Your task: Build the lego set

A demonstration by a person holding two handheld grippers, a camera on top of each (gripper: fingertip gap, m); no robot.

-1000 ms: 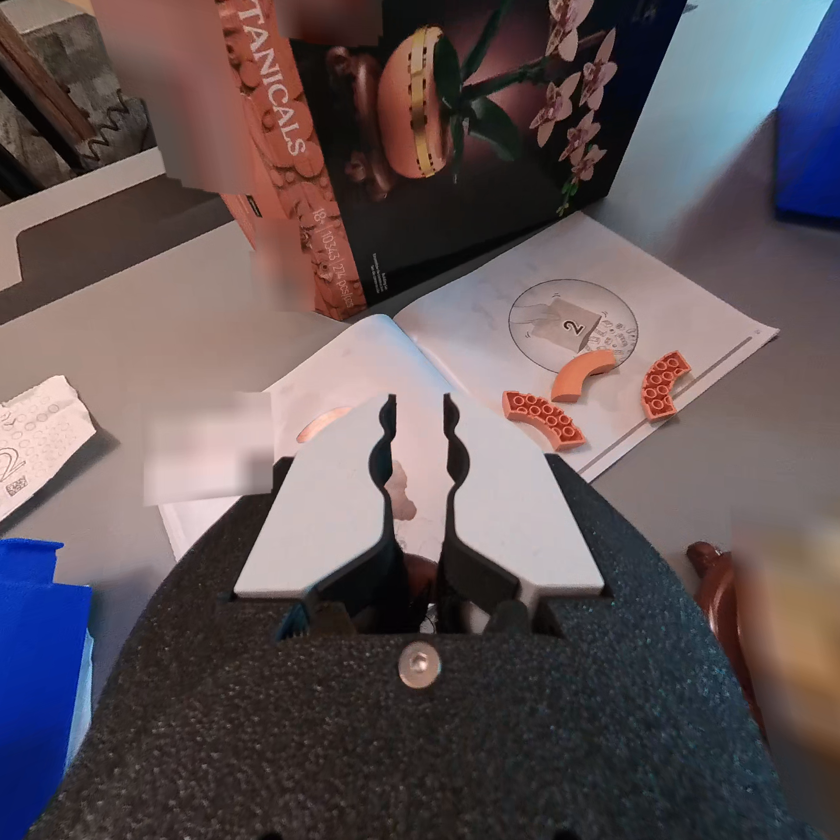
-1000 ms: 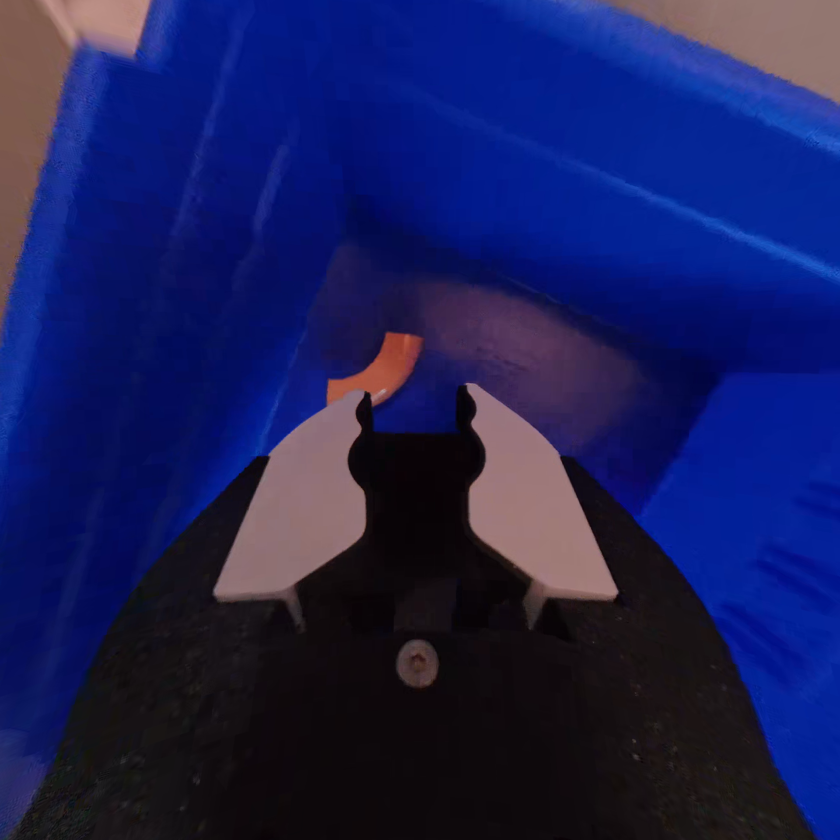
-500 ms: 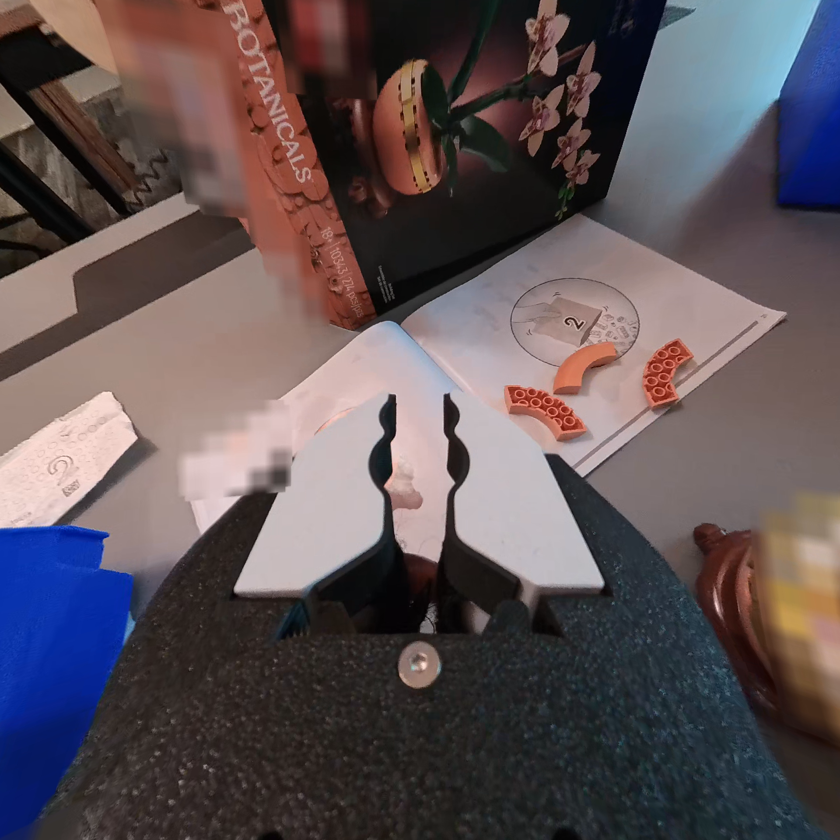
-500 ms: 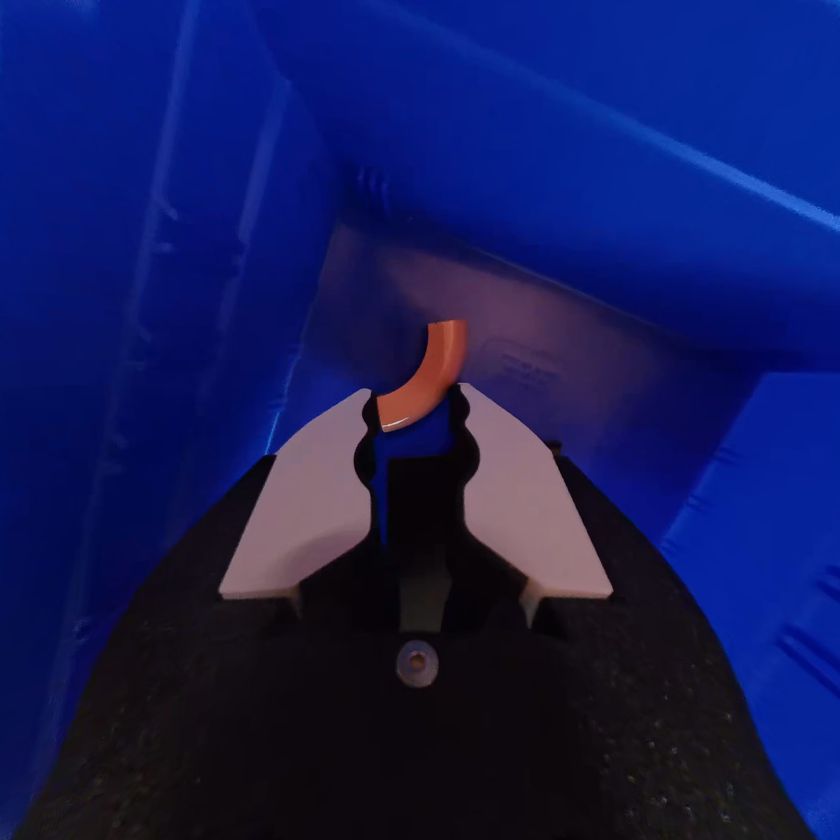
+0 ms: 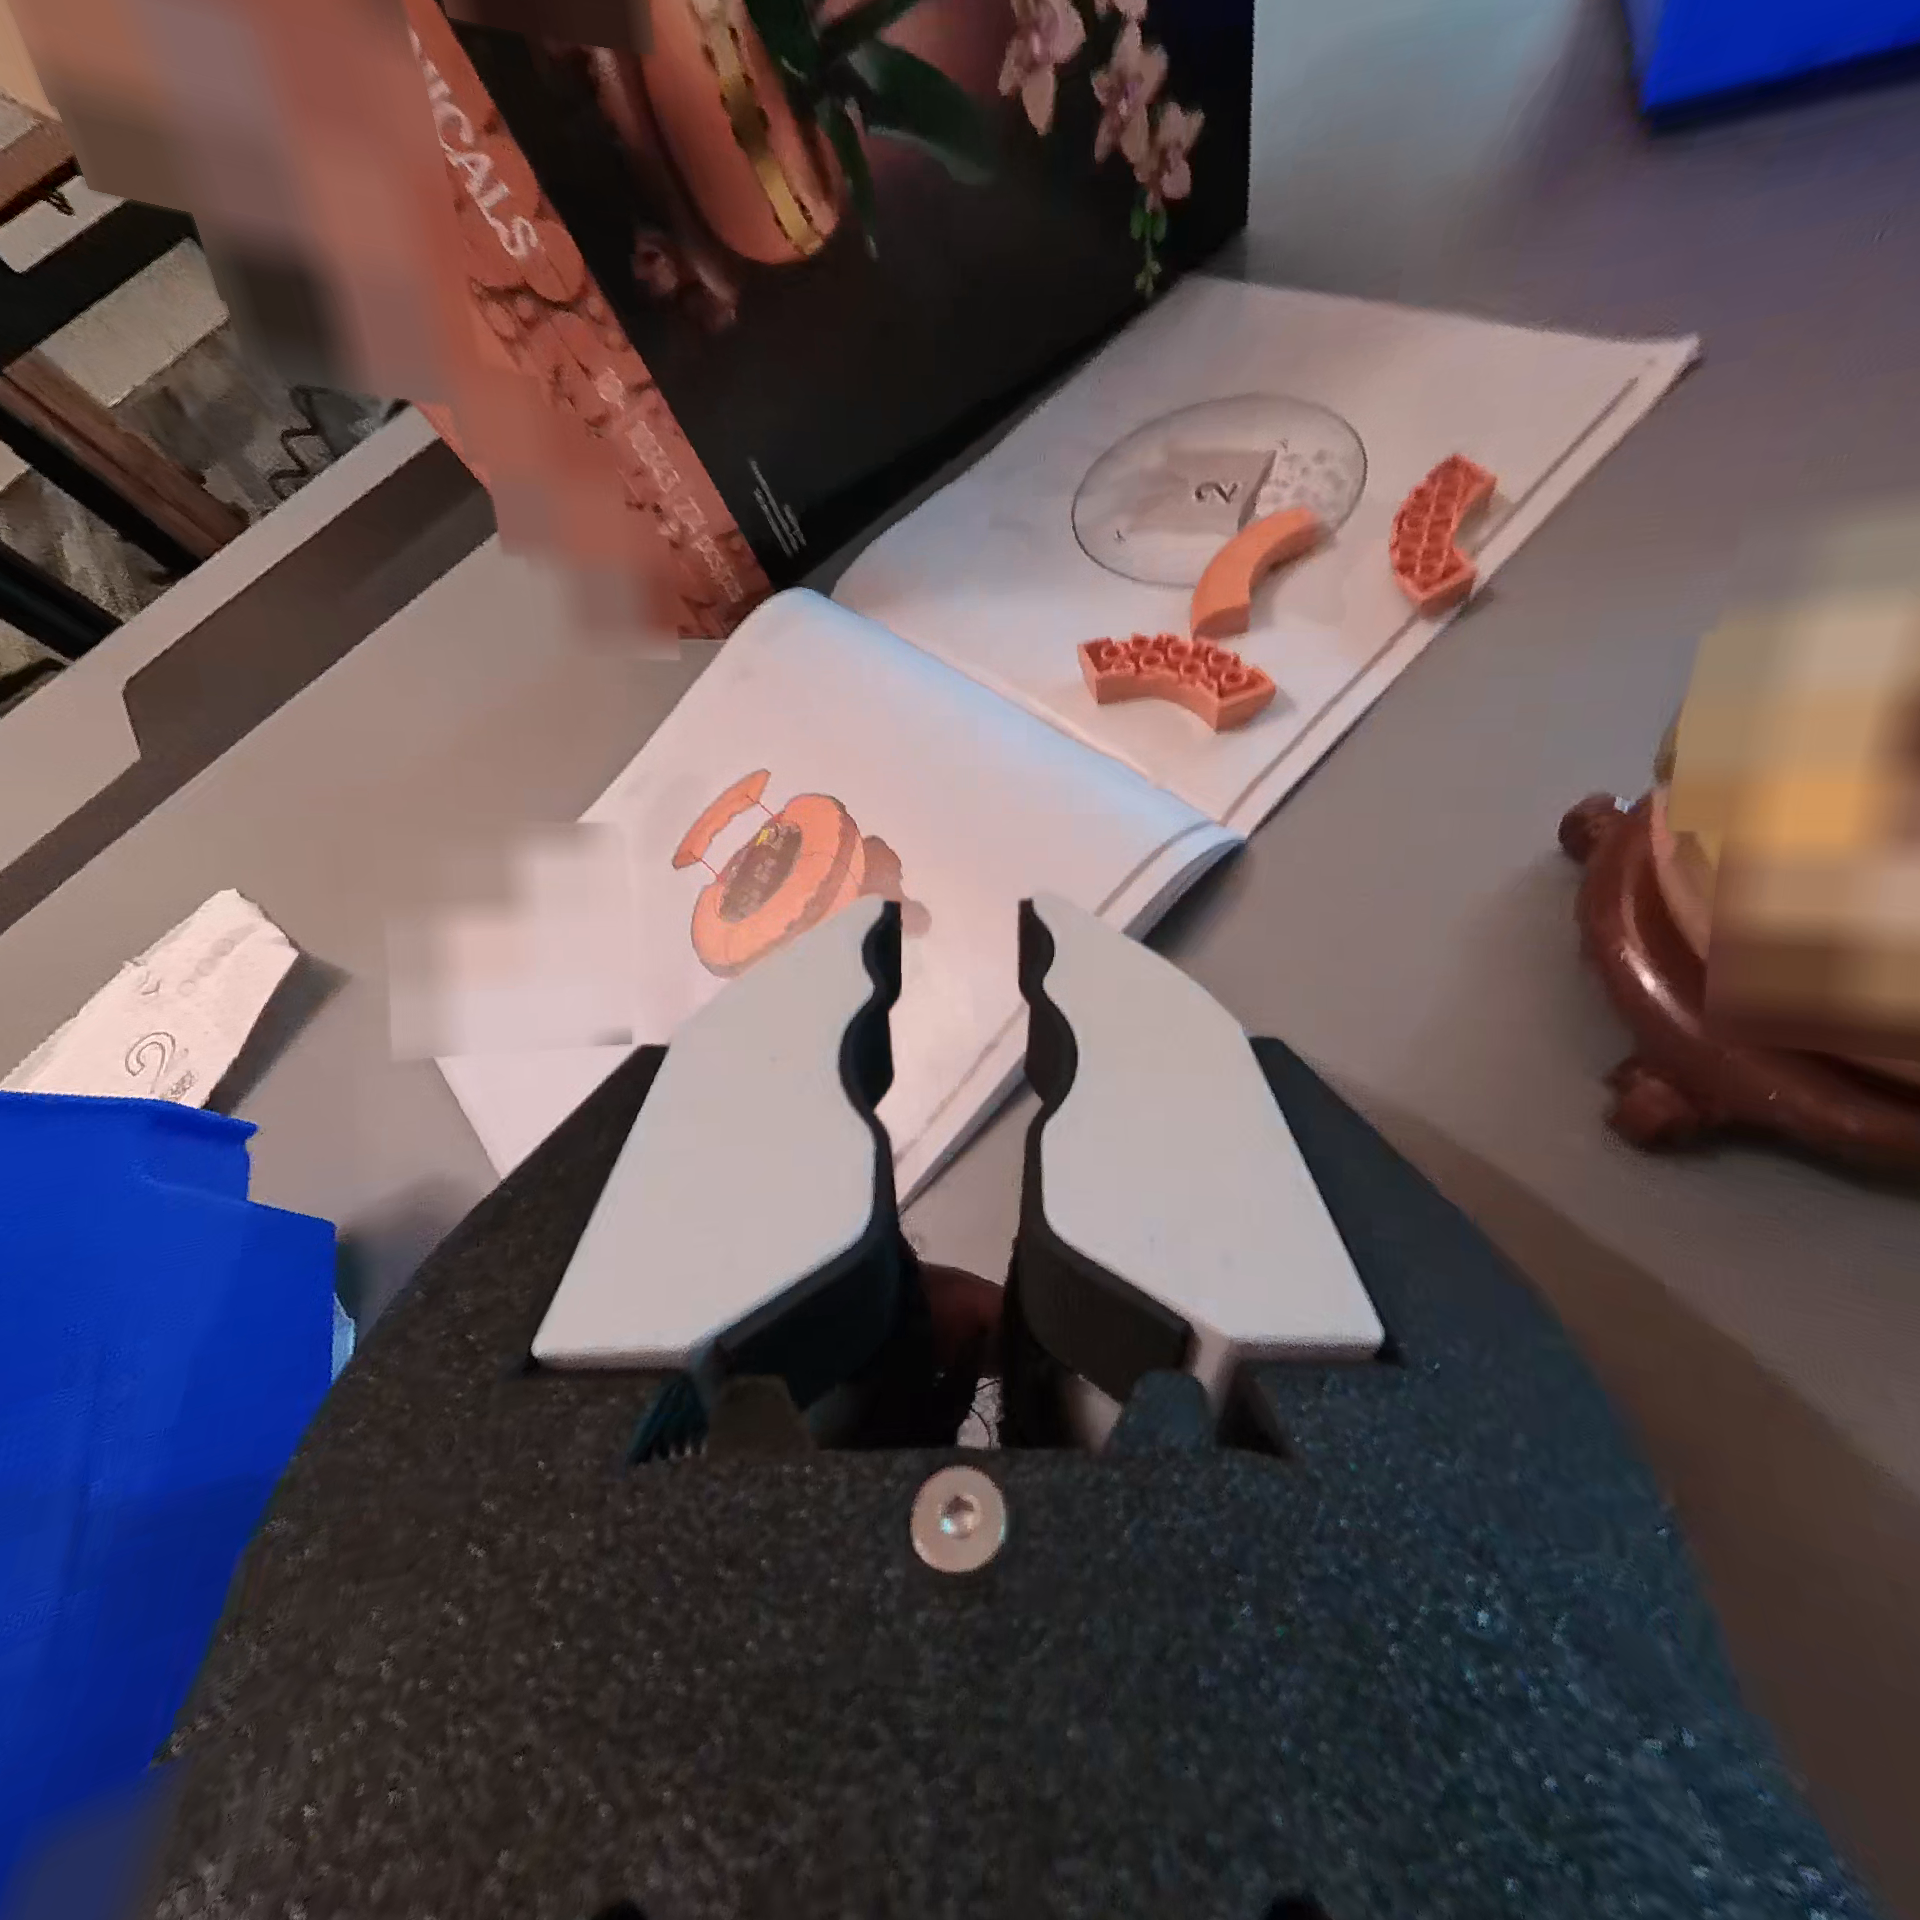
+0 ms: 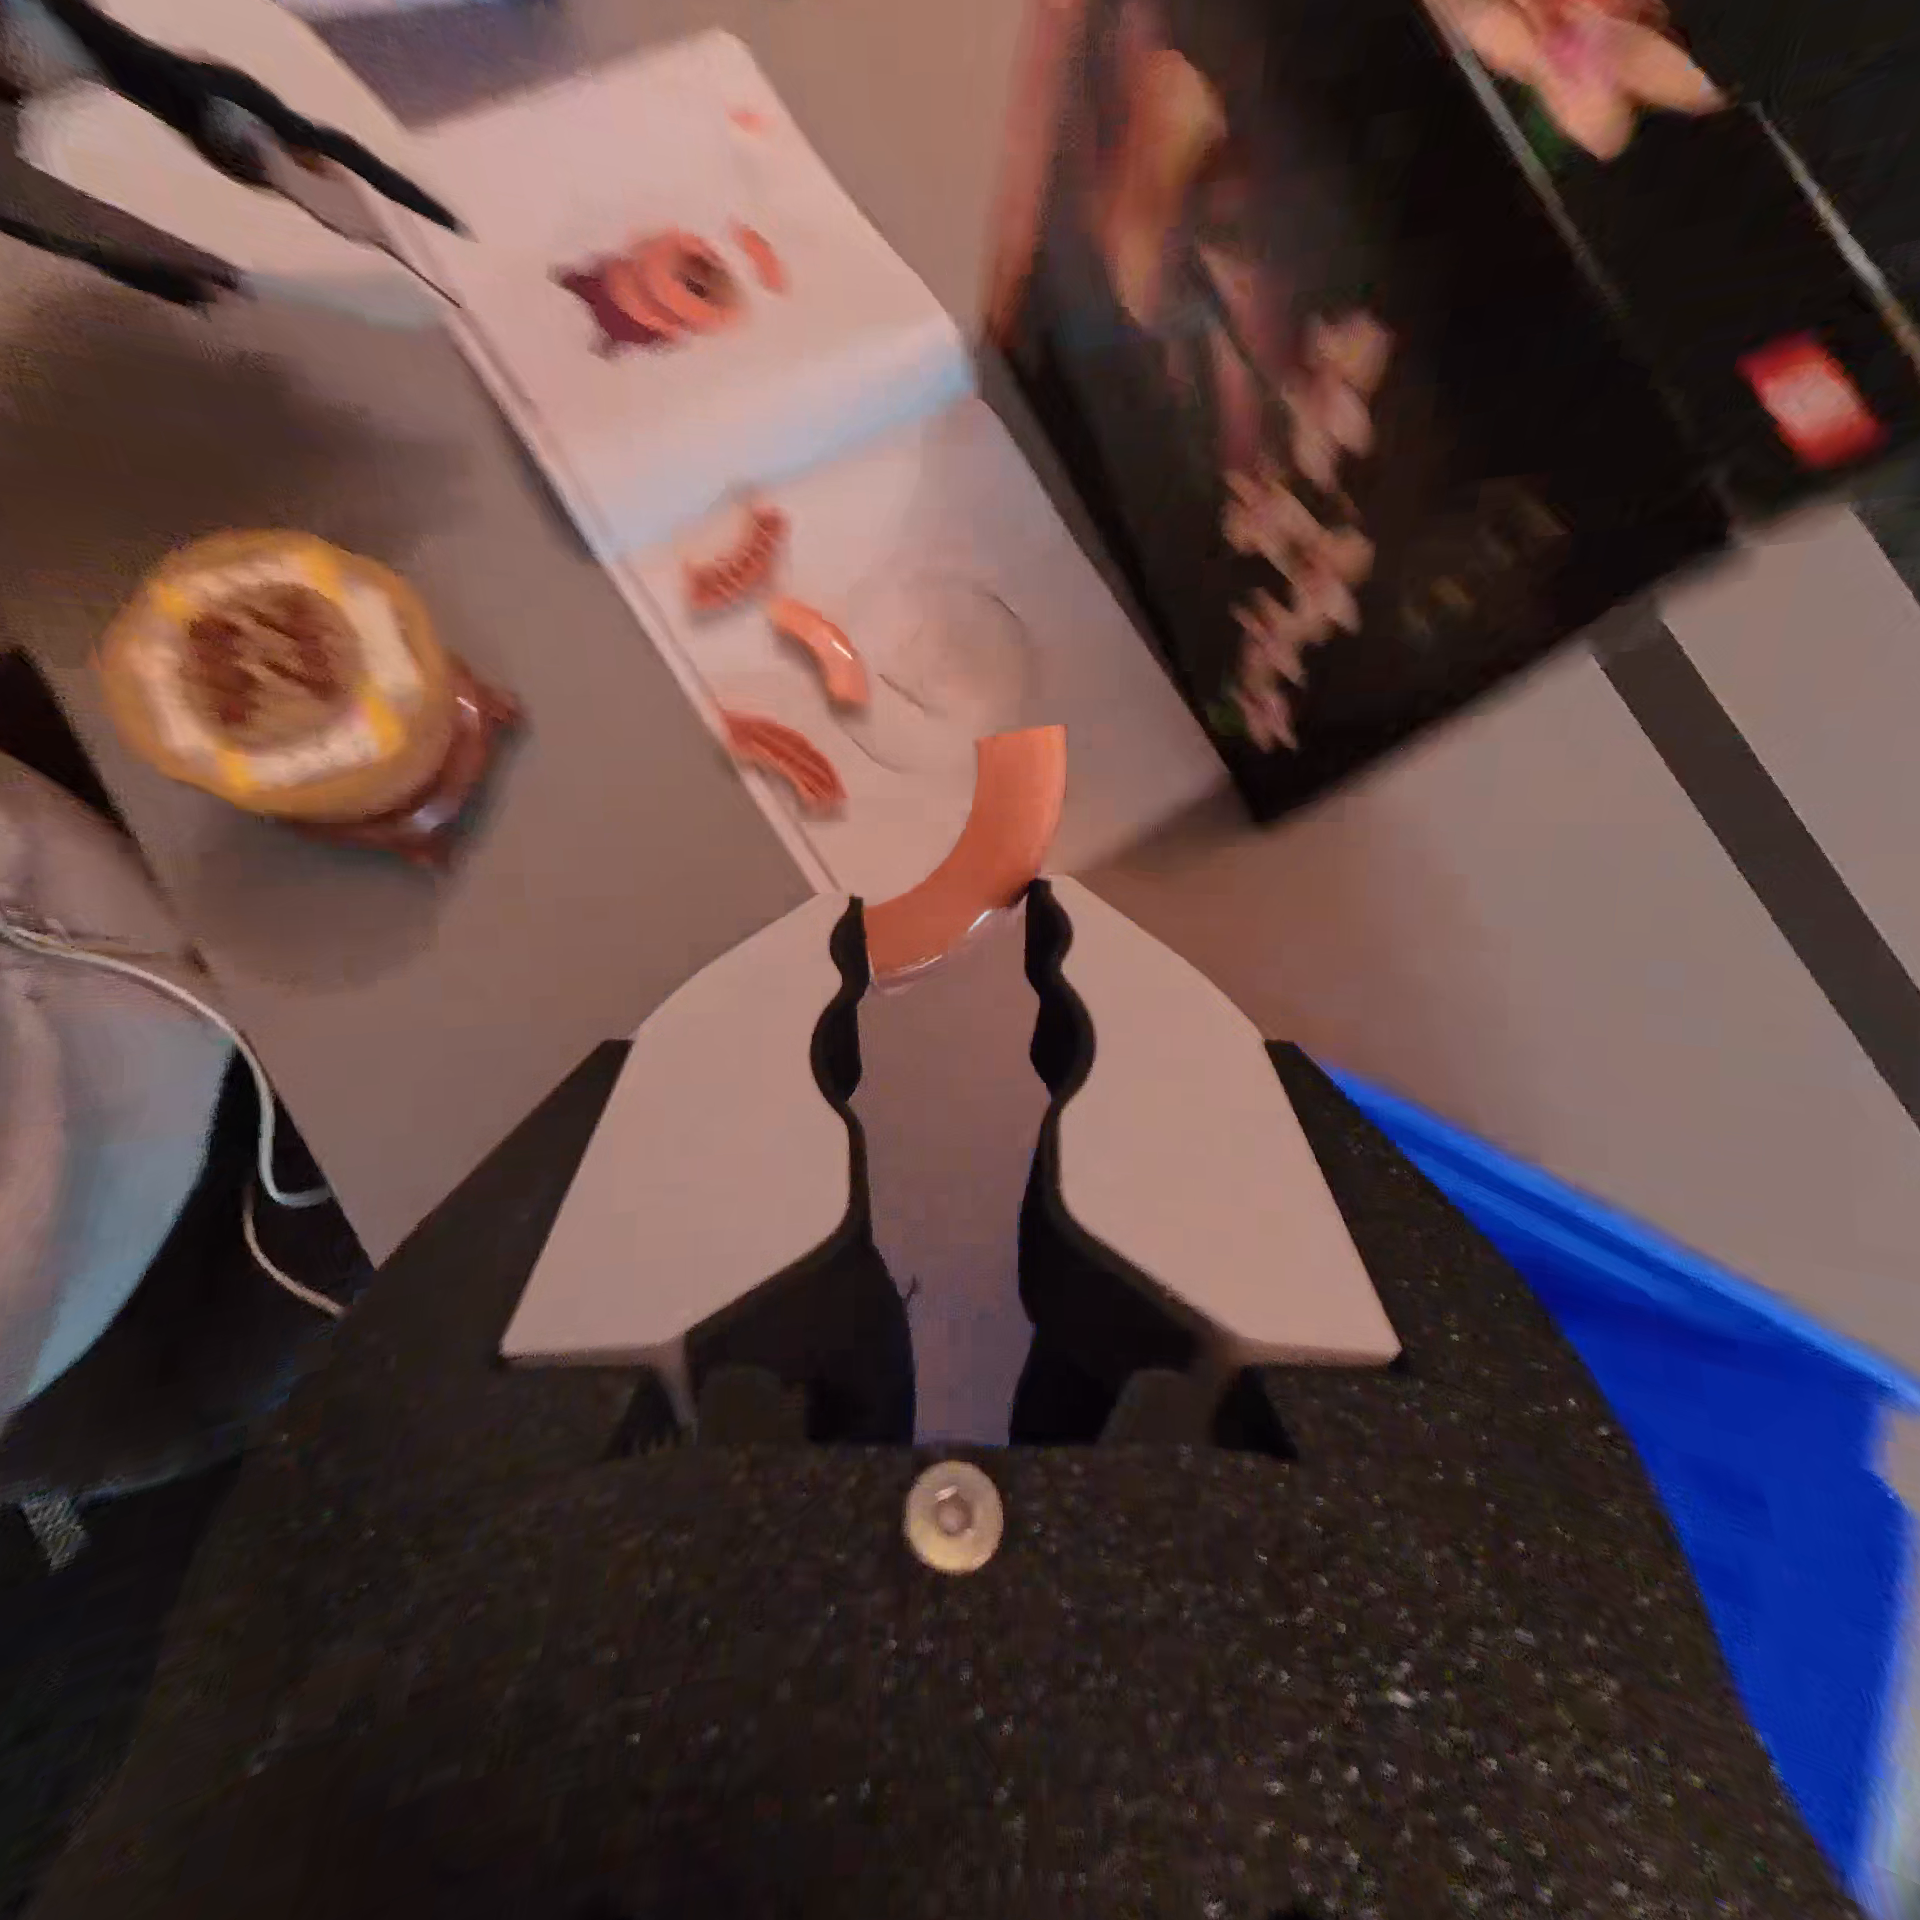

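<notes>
Right gripper (image 6: 940,914): jaws partly closed on one end of a smooth orange curved piece (image 6: 987,842); the piece arcs up and forward beyond the fingertips, free end pointing away from the tool.

Left gripper (image 5: 951,935): jaws narrowly apart, nothing between them, held above the near edge of the open instruction booklet (image 5: 935,748).

On the booklet's far page lie three orange curved pieces: a studded one (image 5: 1174,681) lengthwise across the page, a smooth one (image 5: 1252,571) beside it, and a second studded one (image 5: 1439,545) near the page's right edge.

Set box (image 5: 831,260) stands upright behind the booklet; its printing is not transcribed. Brown-based partial build (image 5: 1704,997) stands on the grey tabletop (image 5: 1455,831) to the right. Blue bin (image 6: 1662,1403) lies at the right gripper's right.
</notes>
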